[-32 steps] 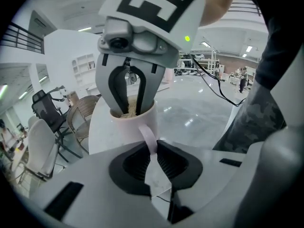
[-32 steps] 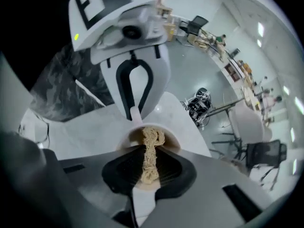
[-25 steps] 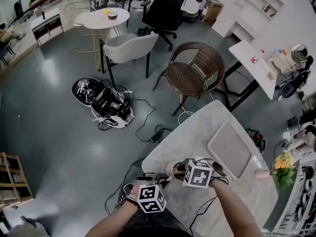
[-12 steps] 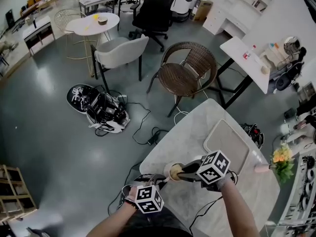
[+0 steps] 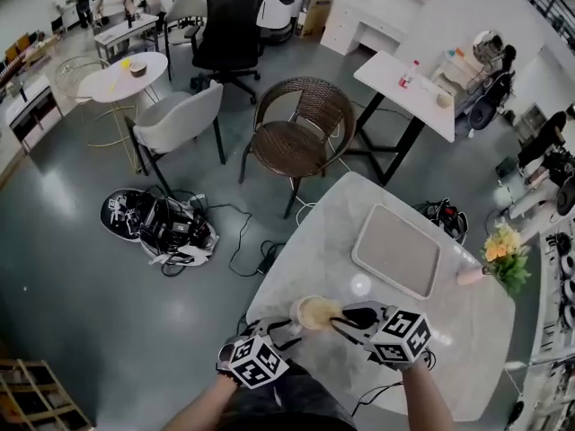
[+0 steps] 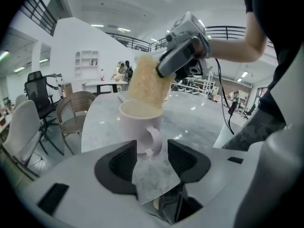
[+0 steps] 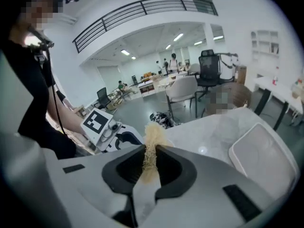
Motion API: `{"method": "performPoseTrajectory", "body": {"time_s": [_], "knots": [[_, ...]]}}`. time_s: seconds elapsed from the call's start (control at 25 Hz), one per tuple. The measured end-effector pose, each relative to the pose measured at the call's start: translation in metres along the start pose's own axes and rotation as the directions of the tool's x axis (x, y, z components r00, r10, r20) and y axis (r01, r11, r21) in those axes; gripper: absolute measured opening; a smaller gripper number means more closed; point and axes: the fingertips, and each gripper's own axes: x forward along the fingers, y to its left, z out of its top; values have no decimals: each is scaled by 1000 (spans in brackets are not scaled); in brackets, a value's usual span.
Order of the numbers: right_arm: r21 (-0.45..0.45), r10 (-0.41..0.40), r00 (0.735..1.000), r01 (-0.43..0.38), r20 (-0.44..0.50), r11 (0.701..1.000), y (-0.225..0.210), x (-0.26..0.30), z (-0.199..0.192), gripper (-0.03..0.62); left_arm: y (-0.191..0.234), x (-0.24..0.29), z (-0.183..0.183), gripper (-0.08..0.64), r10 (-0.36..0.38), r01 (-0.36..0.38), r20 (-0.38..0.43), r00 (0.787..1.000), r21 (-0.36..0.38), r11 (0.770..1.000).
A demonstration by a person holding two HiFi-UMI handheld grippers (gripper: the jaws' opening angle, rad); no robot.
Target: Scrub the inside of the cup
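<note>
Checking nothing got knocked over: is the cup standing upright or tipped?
Upright. In the left gripper view the cup stands on its base on the table, mouth up, handle toward the camera.

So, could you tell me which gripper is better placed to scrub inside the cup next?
The right gripper: it is shut on the sponge, right at the cup mouth. The left gripper has just been opening its jaws, the handle loose between their tips.

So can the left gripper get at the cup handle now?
Likely yes: the left gripper has just been opening its fingers, and the cup handle stands untouched between their tips, nothing blocking.
</note>
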Motion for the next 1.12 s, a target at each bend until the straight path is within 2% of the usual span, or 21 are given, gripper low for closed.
{"method": "performPoseTrajectory", "body": {"time_s": [0.12,0.2,0.36,0.4,0.48,0.56,0.68,0.84,1.12], "knots": [[20,-105,985,103,137,994,5,-14,-1,60,7,-9,-7,204,21,-21,13,1000,-4,1000],[31,-163,969,160,187,987,9,-21,-6,60,13,-16,-14,202,47,-47,7,999,-2,999],[31,-244,952,242,186,970,22,-27,-24,60,7,-28,-20,199,43,-42,-17,999,24,999],[36,-253,950,251,182,967,27,-29,-28,60,4,-33,-17,168,54,-54,-12,998,34,998],[43,-263,947,260,181,965,38,-34,-35,60,-2,-43,-8,52,90,-91,15,996,37,995],[36,-274,943,272,190,962,46,-37,-41,60,-8,-52,-1,17,117,-118,46,992,14,993],[20,-275,936,277,219,961,64,-42,-46,60,-27,-61,2,14,141,-140,71,987,-17,990],[22,-257,928,261,270,965,99,-50,-61,60,-65,-72,1,14,170,-168,78,982,-20,985],[21,-220,928,224,302,974,163,-60,-112,60,-132,-97,-19,14,226,-217,117,967,-86,972]]}}
